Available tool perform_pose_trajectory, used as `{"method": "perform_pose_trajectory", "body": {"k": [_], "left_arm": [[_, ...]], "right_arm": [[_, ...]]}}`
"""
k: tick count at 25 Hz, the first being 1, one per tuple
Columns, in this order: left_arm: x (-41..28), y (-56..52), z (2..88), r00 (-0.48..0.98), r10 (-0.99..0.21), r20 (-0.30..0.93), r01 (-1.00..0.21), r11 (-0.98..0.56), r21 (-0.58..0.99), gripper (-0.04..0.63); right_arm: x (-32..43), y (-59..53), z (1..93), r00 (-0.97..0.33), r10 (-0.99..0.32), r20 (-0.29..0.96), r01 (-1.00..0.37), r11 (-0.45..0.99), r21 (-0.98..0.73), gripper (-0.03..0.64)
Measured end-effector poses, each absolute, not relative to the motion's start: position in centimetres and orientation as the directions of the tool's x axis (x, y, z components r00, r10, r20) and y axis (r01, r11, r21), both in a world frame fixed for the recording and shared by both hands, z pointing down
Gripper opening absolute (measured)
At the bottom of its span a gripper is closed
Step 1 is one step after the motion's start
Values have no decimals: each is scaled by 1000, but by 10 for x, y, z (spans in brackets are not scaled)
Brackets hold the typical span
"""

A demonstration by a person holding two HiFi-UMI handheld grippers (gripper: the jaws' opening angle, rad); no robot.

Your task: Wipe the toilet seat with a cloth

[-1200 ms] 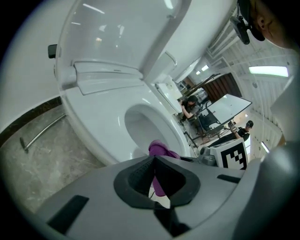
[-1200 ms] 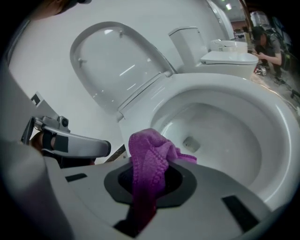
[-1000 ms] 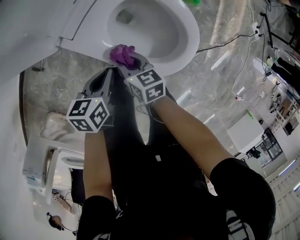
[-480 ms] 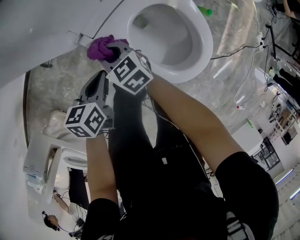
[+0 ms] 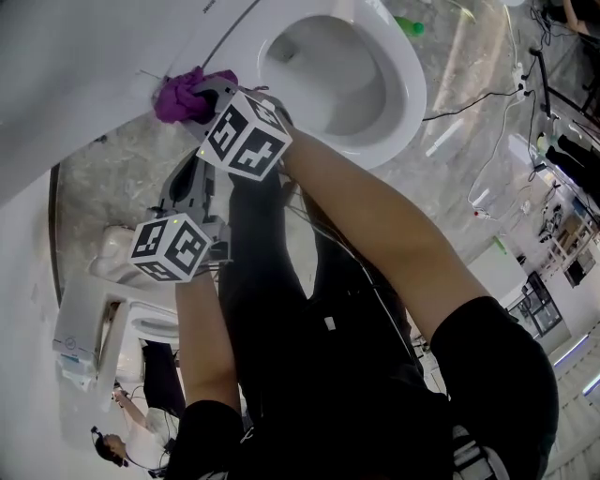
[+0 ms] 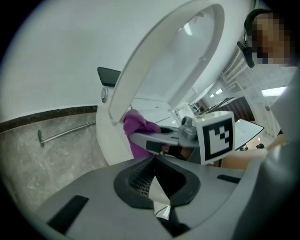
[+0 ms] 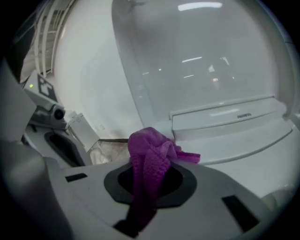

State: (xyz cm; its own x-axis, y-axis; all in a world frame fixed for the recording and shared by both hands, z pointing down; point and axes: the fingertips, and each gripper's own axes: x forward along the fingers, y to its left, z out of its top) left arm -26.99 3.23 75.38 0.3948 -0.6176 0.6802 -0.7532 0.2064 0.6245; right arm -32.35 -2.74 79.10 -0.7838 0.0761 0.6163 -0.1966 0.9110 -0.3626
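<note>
Left gripper view first, the desk asks: how do the jaws stand?

Photographer: The left gripper (image 6: 155, 174) has its jaws pressed together. A pale sliver shows at their seam, and I cannot tell what it is. Well off to that gripper's left, a thin metal bar (image 6: 65, 133) shows against the marble floor (image 6: 42, 164). Ahead of the jaws, and apart from them, stands the raised toilet seat (image 6: 125, 80).

Desk: And the cloth?

Photographer: The purple cloth (image 7: 147, 157) is clamped in the right gripper (image 7: 150, 183), whose jaws are closed on it. A bunched end juts out past the tips and a tail hangs back between them. Seen from the left gripper, the right one reaches across ahead of it from the right. It holds the cloth against the low edge of the seat, close to the hinge end.

Desk: Head view, further right?

Photographer: The left gripper sits nearer the person than the right gripper, just behind it and a little to its left. To the right of the right gripper lies the open toilet bowl (image 5: 410, 89). Beyond the bowl's far rim, a small green object (image 5: 410, 25) sits on the floor.
</note>
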Motion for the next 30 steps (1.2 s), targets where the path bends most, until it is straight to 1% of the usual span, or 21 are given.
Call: {"method": "perform_pose_trajectory", "body": {"k": [4,7,14,19,25,30], "left_arm": [[-277,28,754,403,-619,674,-751,197,630,9],[-279,23,755,407,-617,673,-750,195,632,9],[-271,14,761,432,-605,669,-744,179,643,9],[-266,12,765,459,-583,670,-739,168,652,9],[-253,4,763,469,-575,670,-745,151,650,9],[-244,1,765,480,-554,680,-750,143,646,9]], "right_arm": [[-306,-12,791,-791,145,595,-96,930,-354,52],[-290,-19,792,-810,153,566,-95,918,-384,52],[-249,-83,803,-831,-45,554,-271,903,-333,52],[-223,-142,810,-766,-202,610,-434,863,-259,52],[-190,-196,812,-715,-258,650,-446,884,-139,52],[-154,-259,809,-644,-371,669,-562,823,-85,51]]}}
